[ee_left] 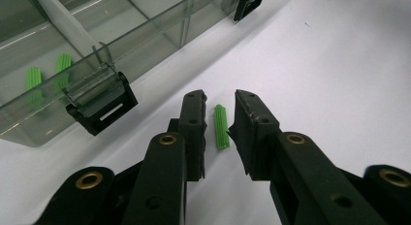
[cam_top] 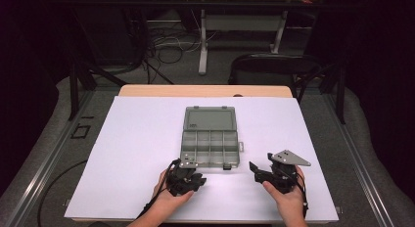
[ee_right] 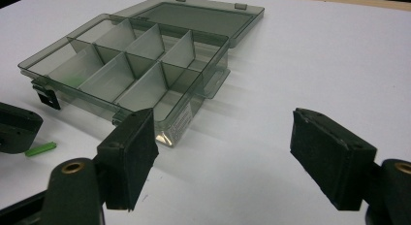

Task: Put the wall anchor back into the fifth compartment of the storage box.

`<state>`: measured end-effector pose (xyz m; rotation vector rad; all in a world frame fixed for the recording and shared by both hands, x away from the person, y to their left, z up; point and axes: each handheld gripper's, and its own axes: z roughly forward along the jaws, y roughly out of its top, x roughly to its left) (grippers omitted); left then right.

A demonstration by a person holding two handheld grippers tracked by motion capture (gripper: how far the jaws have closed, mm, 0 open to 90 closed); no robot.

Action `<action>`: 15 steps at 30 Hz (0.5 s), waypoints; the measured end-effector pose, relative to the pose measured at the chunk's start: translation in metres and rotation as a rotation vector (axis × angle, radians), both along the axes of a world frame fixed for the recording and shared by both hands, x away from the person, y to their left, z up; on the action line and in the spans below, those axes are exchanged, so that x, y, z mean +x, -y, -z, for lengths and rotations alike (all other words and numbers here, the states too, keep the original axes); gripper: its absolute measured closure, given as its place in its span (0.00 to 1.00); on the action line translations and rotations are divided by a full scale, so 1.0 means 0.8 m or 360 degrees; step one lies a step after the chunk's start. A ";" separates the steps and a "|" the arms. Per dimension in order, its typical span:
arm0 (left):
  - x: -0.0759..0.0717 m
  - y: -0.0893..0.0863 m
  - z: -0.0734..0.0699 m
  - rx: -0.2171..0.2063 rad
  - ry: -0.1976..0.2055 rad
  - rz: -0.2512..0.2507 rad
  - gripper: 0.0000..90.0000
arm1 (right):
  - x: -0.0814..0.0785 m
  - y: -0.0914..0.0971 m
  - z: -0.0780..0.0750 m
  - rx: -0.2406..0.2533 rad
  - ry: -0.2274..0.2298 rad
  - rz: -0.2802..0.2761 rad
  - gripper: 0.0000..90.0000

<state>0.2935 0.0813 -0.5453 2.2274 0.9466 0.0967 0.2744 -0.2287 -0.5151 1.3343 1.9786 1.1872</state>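
A green wall plug (ee_left: 221,126) lies on the white sheet between the two pads of my left gripper (ee_left: 219,120), with a thin gap showing on each side, so the pads are not pressing it. The plug (ee_right: 41,148) also appears in the right gripper view beside a left jaw. Just beyond stands an open smoky-clear compartment box (cam_top: 210,147), lid (cam_top: 210,118) laid back. Two more green plugs (ee_left: 34,82) sit in its near-left compartment. My right gripper (ee_right: 228,152) stands wide open over bare sheet, right of the box's front corner.
The box's black latch (ee_left: 99,106) sticks out toward my left gripper (cam_top: 195,180). My right gripper (cam_top: 257,169) rests near the front edge. The white sheet (cam_top: 137,139) covers a wooden table; a dark chair (cam_top: 274,68) and cables lie beyond it.
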 end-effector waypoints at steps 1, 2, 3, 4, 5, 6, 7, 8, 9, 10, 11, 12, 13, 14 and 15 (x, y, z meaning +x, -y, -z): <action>0.000 0.000 0.000 0.0002 0.0005 0.0000 0.82 | 0.000 0.000 0.000 -0.0001 -0.0001 0.0000 0.27; 0.000 0.001 0.001 0.0010 0.0005 0.0005 0.83 | 0.000 0.000 0.000 0.0000 -0.0003 0.0001 0.27; 0.000 0.001 0.001 0.0008 0.0001 0.0008 0.83 | 0.000 0.000 0.000 -0.0001 -0.0001 0.0000 0.27; 0.000 0.002 0.002 0.0010 -0.0001 0.0010 0.83 | 0.000 0.000 0.000 -0.0001 -0.0001 0.0001 0.27; 0.000 0.002 0.002 0.0017 0.0001 0.0011 0.83 | 0.000 0.000 0.000 0.0000 -0.0002 0.0002 0.27; 0.000 0.002 0.003 0.0019 0.0000 0.0012 0.84 | 0.000 0.000 0.000 0.0000 -0.0003 0.0002 0.27; 0.000 0.002 0.003 0.0020 -0.0007 0.0016 0.84 | 0.000 0.000 0.000 0.0000 -0.0003 0.0001 0.27; 0.000 0.002 0.003 0.0019 -0.0011 0.0019 0.84 | 0.000 0.000 0.000 0.0000 -0.0003 0.0003 0.27; 0.000 0.003 0.004 0.0017 -0.0014 0.0018 0.84 | 0.000 0.000 0.000 -0.0001 -0.0003 0.0003 0.27; 0.000 0.003 0.004 0.0027 -0.0006 0.0015 0.84 | 0.000 0.000 0.000 -0.0001 -0.0003 0.0003 0.27; 0.000 0.004 0.005 0.0021 -0.0012 0.0010 0.84 | 0.000 0.000 0.000 0.0000 -0.0002 0.0003 0.27; 0.000 0.004 0.005 0.0026 -0.0010 0.0011 0.84 | 0.000 0.000 0.000 -0.0001 -0.0002 0.0002 0.27; 0.000 0.004 0.006 0.0027 -0.0015 0.0012 0.85 | 0.000 0.000 0.000 0.0000 -0.0004 0.0001 0.27; 0.000 0.005 0.006 0.0036 -0.0017 0.0017 0.86 | 0.000 0.000 0.000 0.0002 -0.0005 0.0002 0.27; 0.000 0.005 0.006 0.0035 -0.0021 0.0014 0.86 | 0.000 0.000 0.000 0.0002 -0.0004 0.0002 0.27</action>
